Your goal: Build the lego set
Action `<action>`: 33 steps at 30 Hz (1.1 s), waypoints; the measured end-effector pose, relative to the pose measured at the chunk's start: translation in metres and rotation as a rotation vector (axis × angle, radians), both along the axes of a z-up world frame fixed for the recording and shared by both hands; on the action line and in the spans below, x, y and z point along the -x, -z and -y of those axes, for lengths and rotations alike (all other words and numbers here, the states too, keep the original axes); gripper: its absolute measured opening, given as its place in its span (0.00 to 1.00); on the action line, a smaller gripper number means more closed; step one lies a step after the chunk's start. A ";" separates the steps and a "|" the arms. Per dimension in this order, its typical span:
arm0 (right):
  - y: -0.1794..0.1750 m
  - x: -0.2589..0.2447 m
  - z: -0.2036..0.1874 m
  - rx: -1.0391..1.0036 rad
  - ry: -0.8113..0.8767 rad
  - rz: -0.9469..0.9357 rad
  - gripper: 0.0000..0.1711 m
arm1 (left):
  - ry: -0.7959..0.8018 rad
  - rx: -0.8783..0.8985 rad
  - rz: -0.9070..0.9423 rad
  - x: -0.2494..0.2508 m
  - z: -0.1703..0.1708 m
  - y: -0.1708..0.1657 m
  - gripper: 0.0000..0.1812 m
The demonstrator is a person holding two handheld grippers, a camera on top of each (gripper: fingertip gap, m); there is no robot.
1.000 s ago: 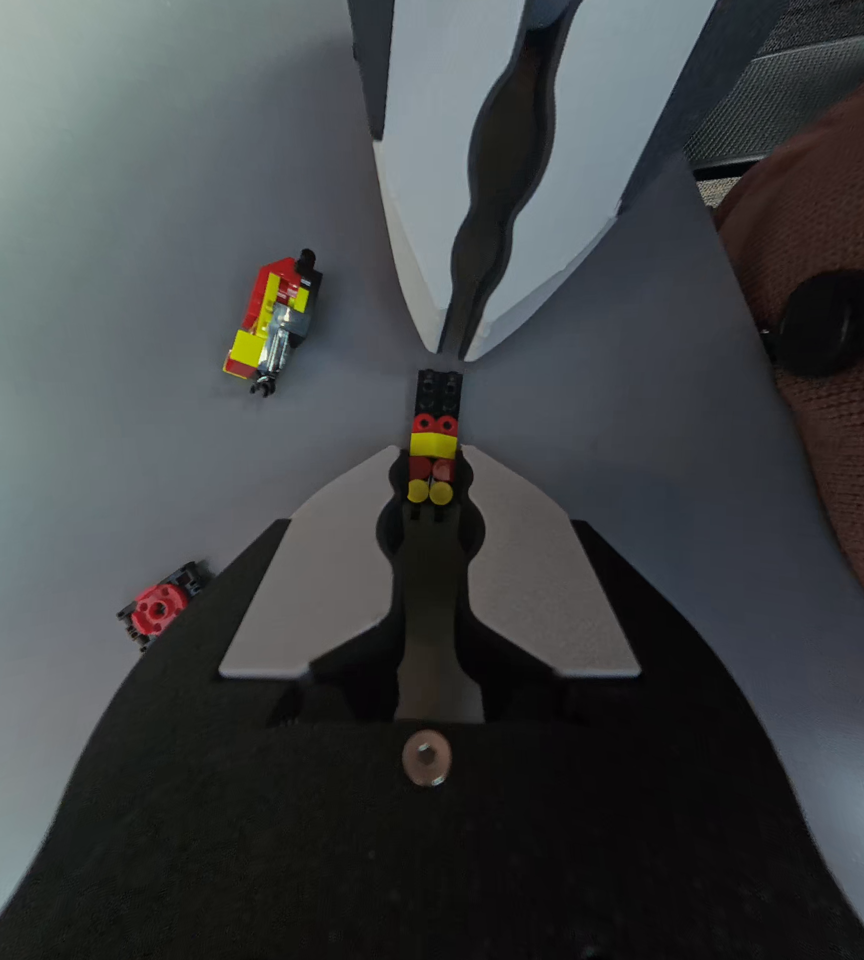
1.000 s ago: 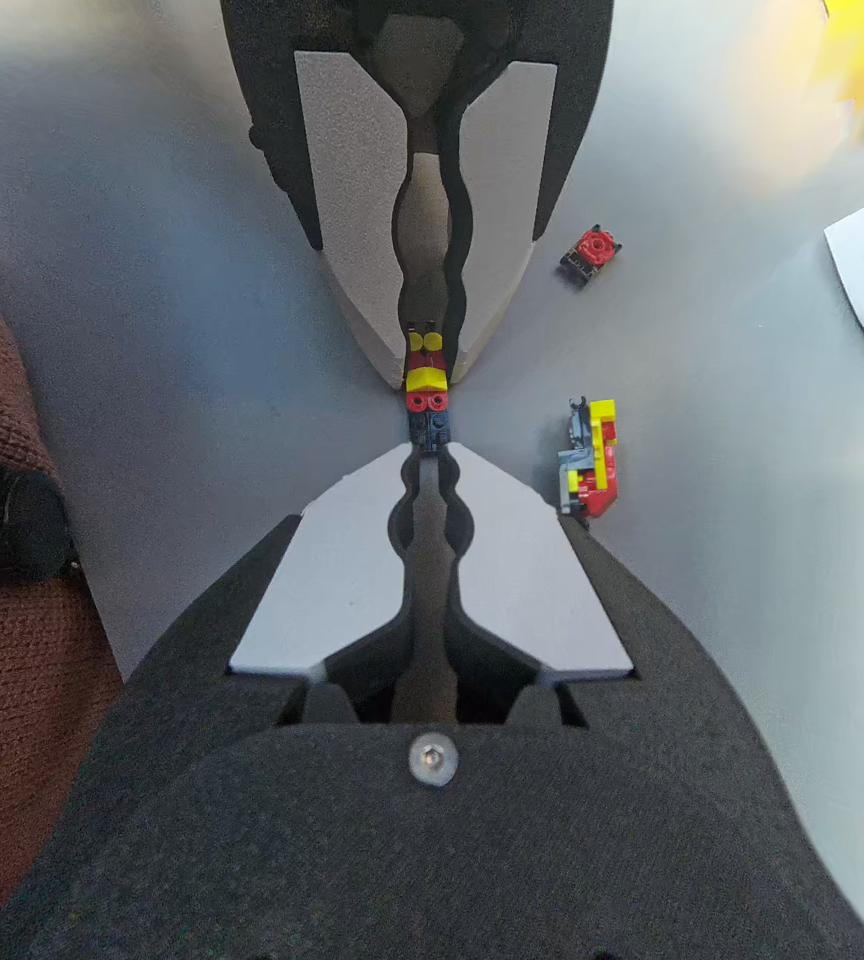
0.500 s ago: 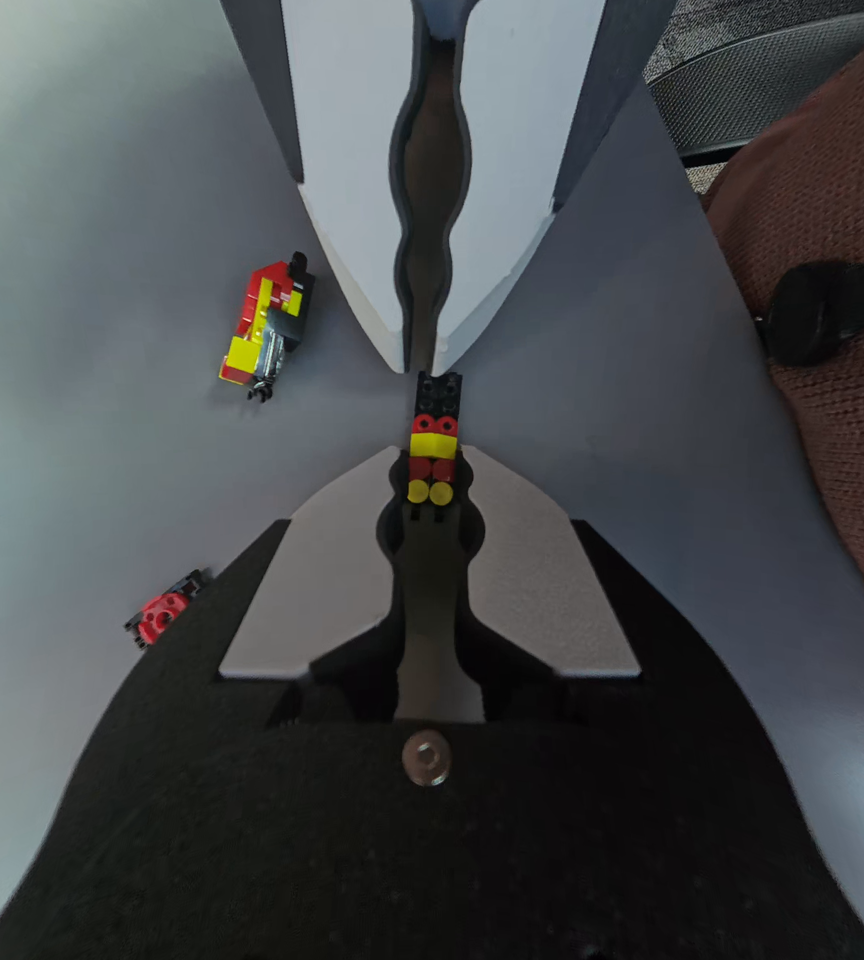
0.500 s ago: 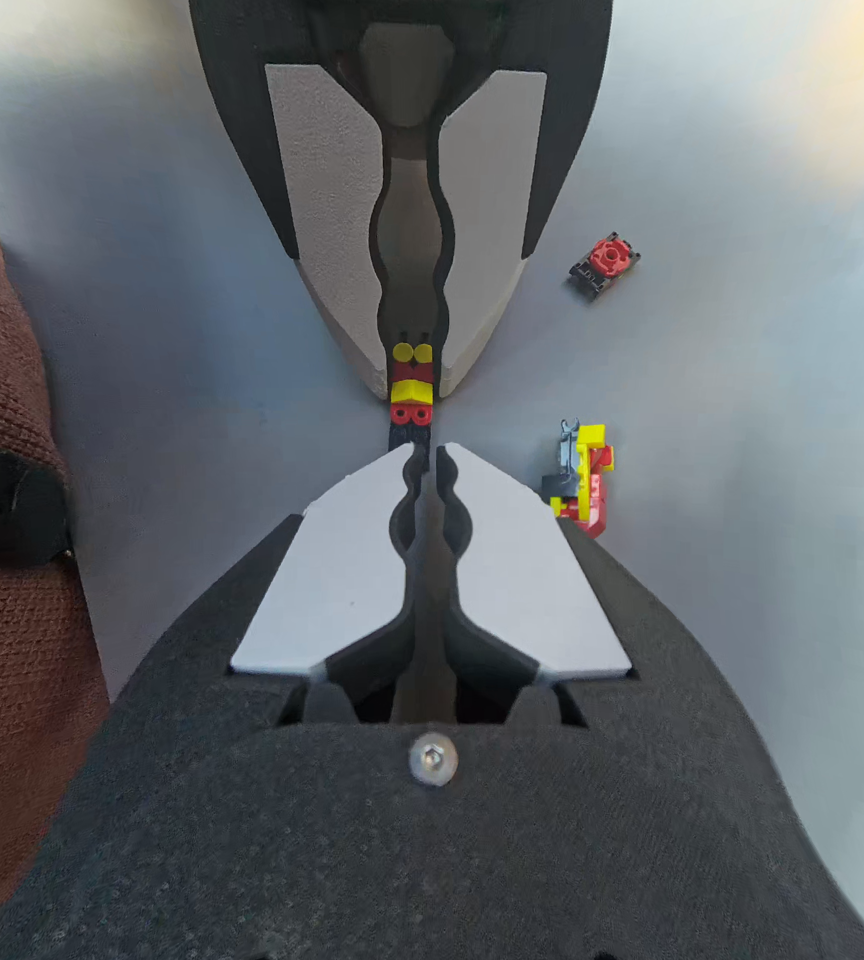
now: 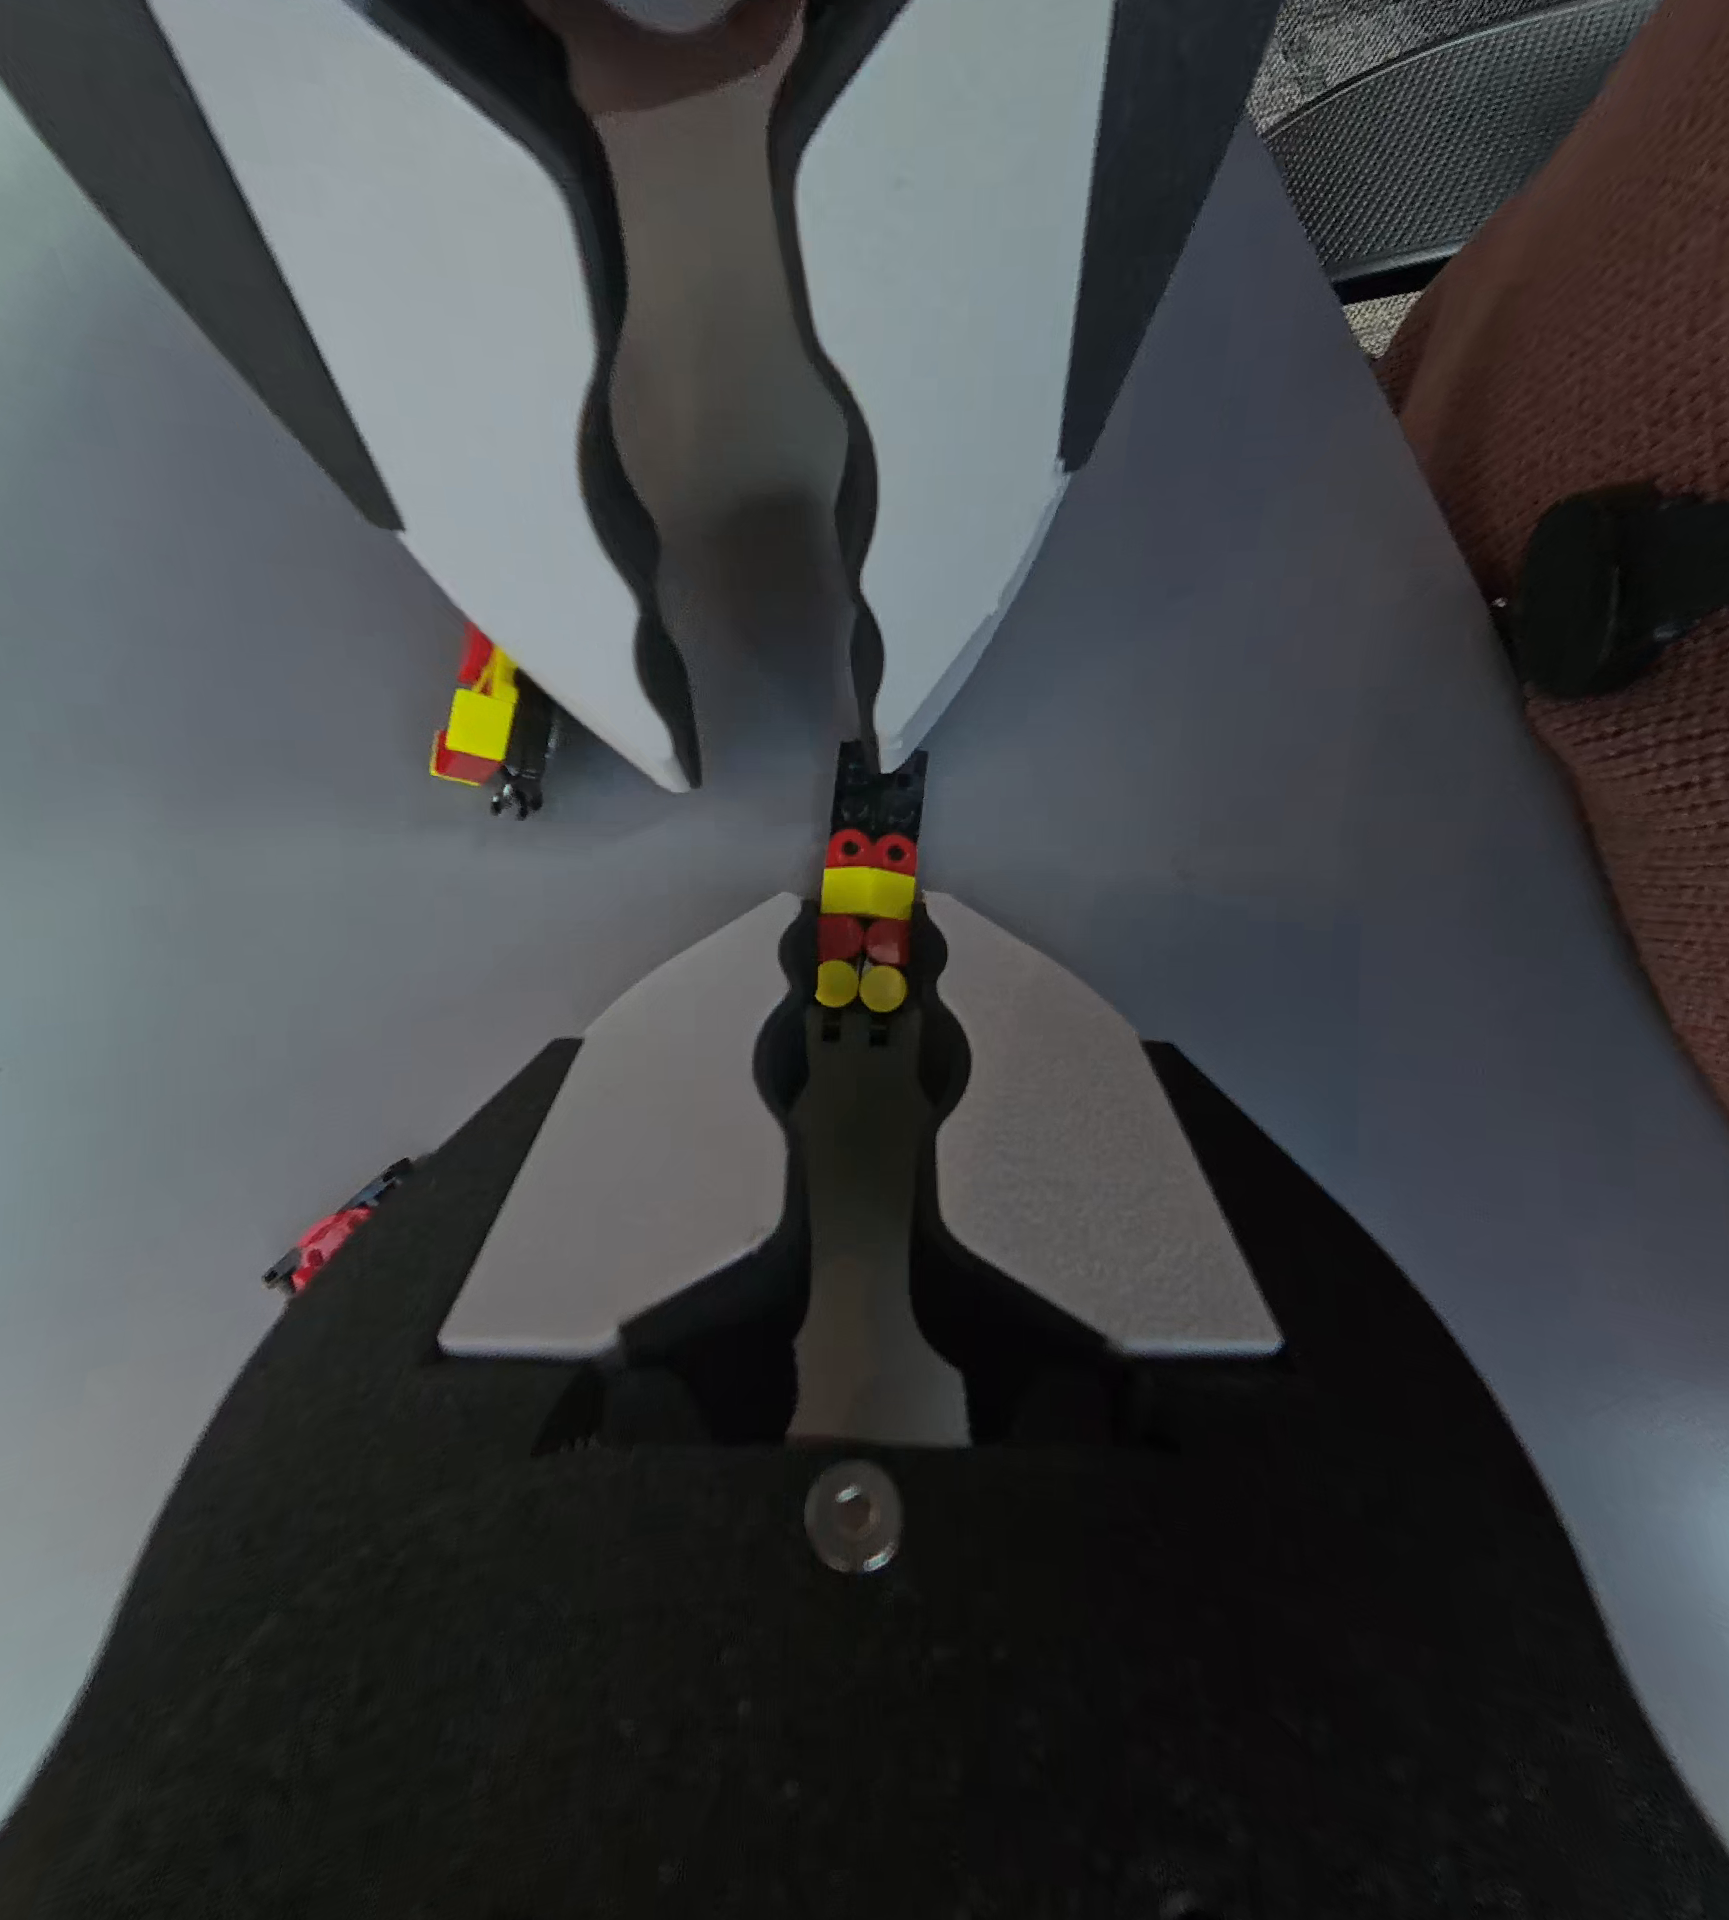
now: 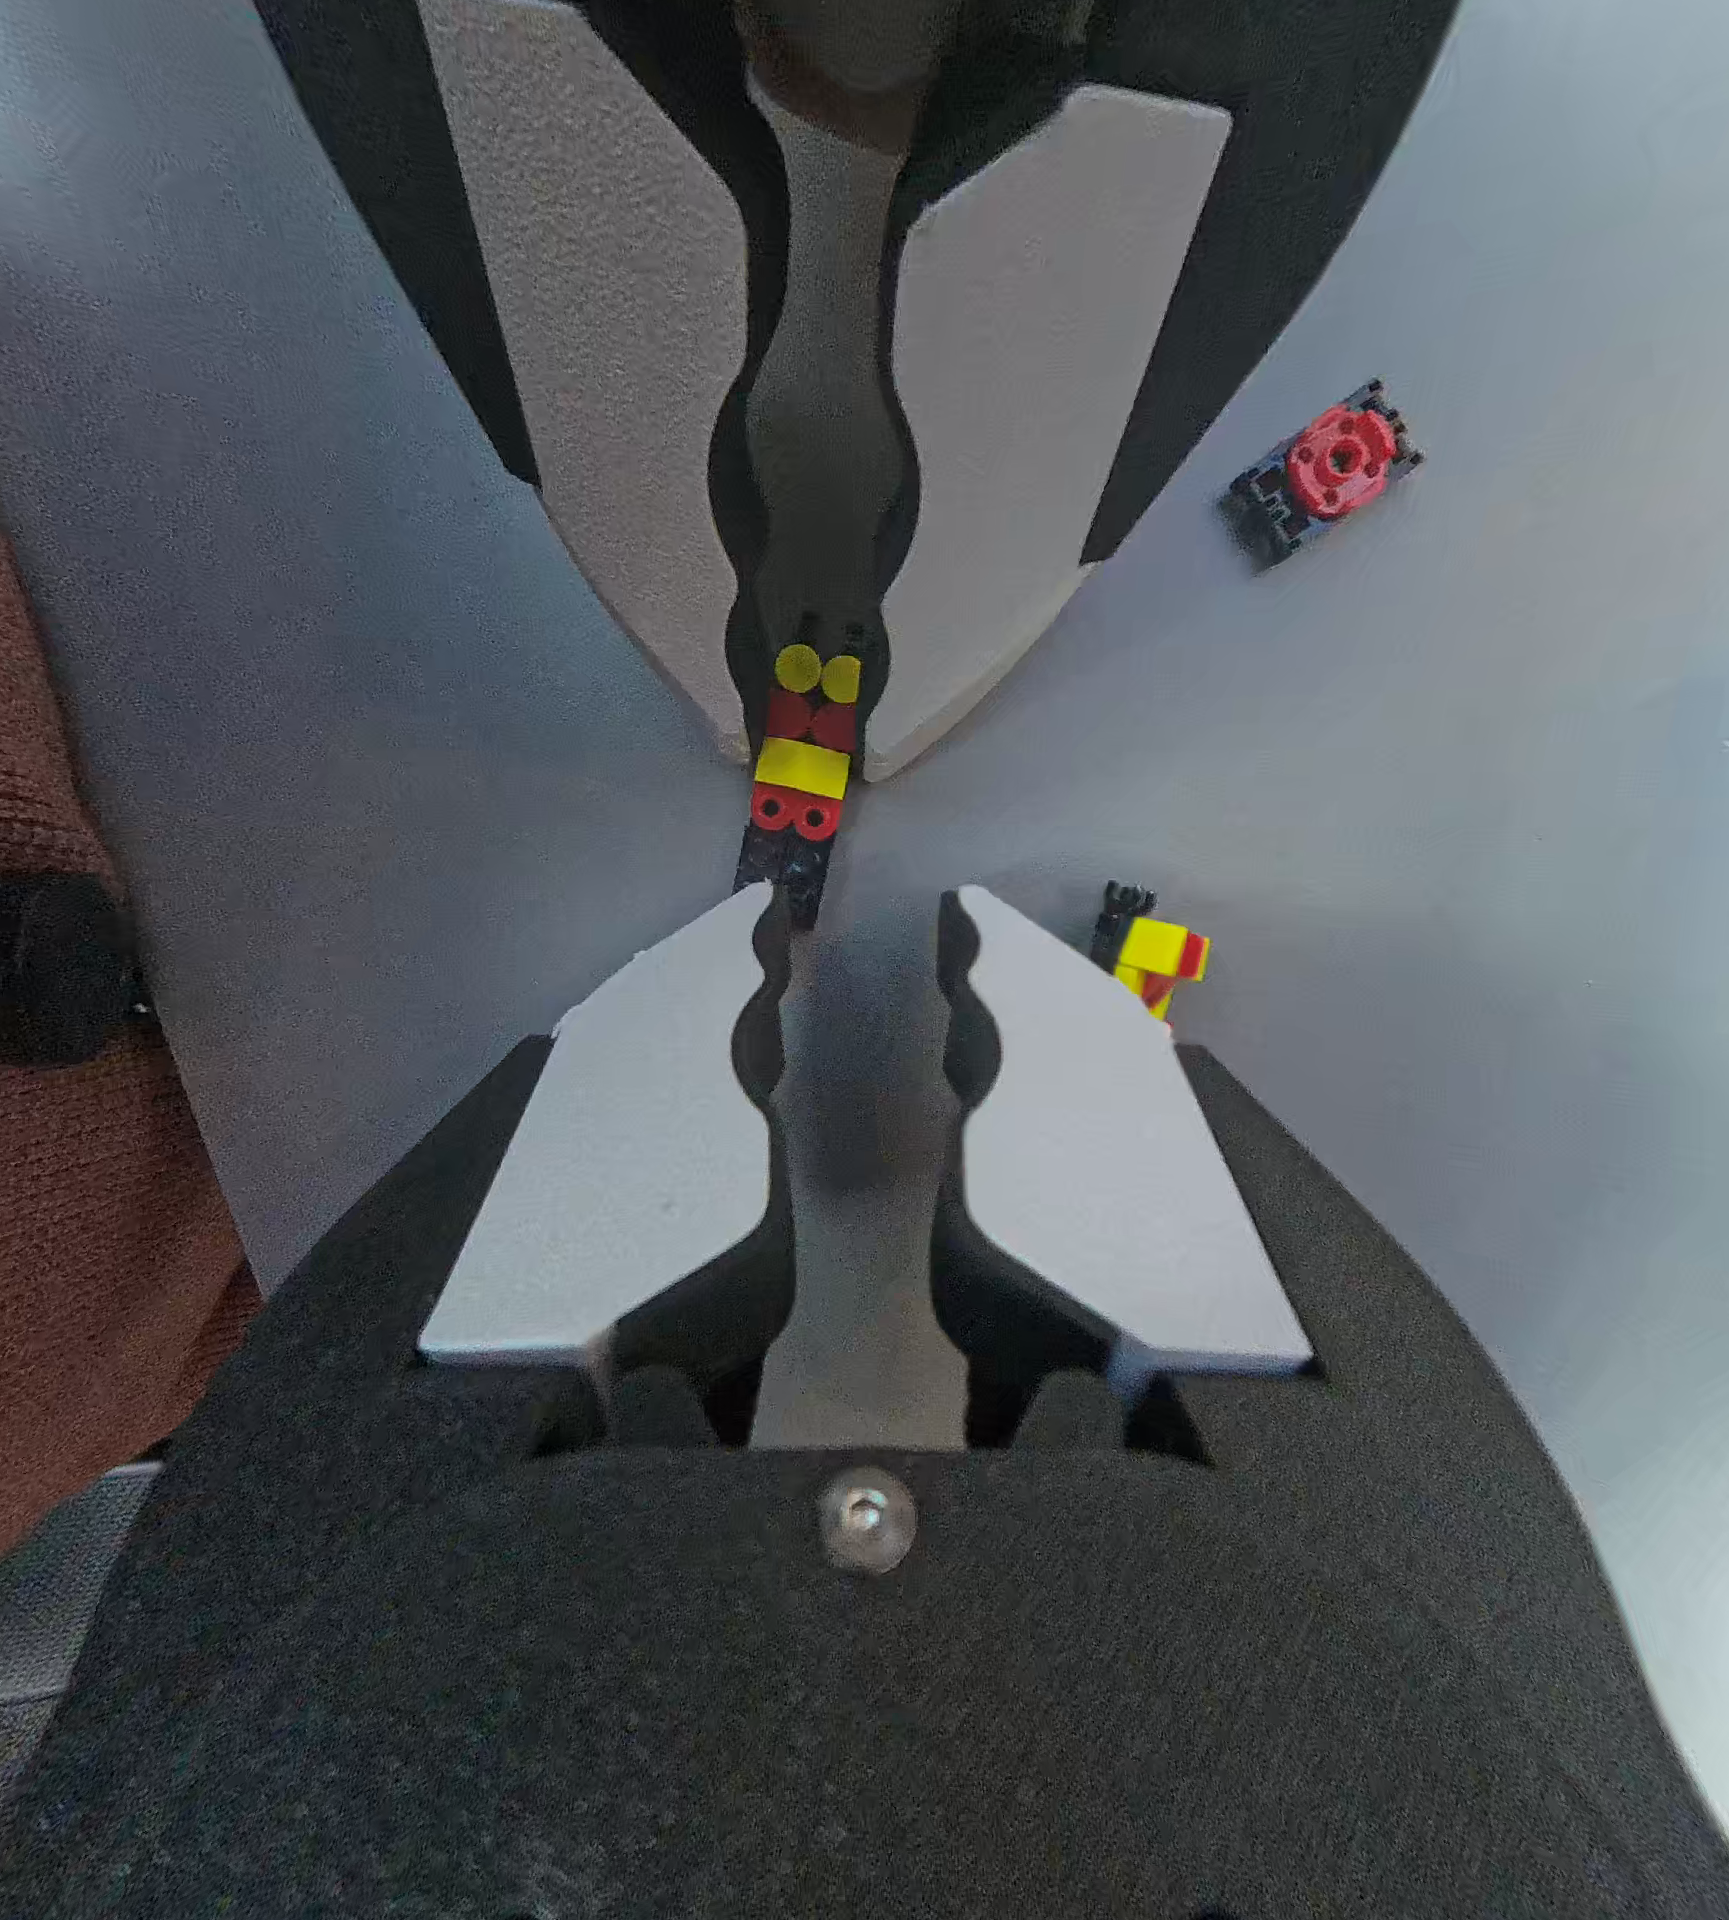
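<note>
- The left claw (image 5: 865, 935) is clamped on a narrow strip of lego bricks (image 5: 870, 894), its two fingers pressed against the strip's sides near the end with two yellow round studs.
- From that end, the strip runs through dark red pieces, a yellow block and a red piece with two holes to a black tip that sticks out beyond the left claw's fingers.
- In the right wrist view the same strip (image 6: 800, 779) points toward the camera, its black end touching the tip of one finger (image 6: 673, 1039) of the right claw (image 6: 860, 904).
- The right claw's fingers stand apart, with a clear gap between the tips; it grips nothing, and the strip's black end meets only the finger nearer the person rather than sitting in the gap.
- The two claws face each other tip to tip above a plain grey surface (image 6: 1462, 831).
- A red, yellow and black lego piece (image 6: 1156, 951) lies on the surface just beside the right claw's other finger, partly hidden behind it.
- A small black brick with a red round piece on top (image 6: 1322, 473) lies farther out on the surface, well apart from both claws.
- A person's brown knitted sleeve (image 5: 1691, 520) shows at the edge of both views.
</note>
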State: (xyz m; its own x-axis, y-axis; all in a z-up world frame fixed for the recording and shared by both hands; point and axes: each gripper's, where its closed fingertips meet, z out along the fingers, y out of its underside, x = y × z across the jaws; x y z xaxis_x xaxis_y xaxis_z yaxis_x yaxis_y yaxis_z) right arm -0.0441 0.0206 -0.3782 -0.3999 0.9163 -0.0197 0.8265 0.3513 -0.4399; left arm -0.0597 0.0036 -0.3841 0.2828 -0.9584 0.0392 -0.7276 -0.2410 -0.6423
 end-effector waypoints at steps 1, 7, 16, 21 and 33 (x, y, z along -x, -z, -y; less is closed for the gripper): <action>0.000 -0.002 0.005 0.036 -0.004 -0.005 0.09 | -0.002 0.000 0.005 0.000 0.000 0.000 0.09; 0.002 -0.004 0.012 0.190 0.038 0.044 0.03 | 0.004 -0.001 0.005 0.000 0.000 0.000 0.09; 0.002 -0.005 0.012 0.148 0.155 -0.038 0.03 | -0.015 -0.015 0.016 0.000 0.000 0.000 0.09; 0.001 -0.003 0.009 0.262 0.359 -0.193 0.02 | -0.035 -0.036 0.025 0.000 -0.001 0.000 0.09; -0.003 0.001 -0.001 0.424 0.546 -0.251 0.02 | -0.054 -0.086 0.044 0.001 -0.007 0.000 0.09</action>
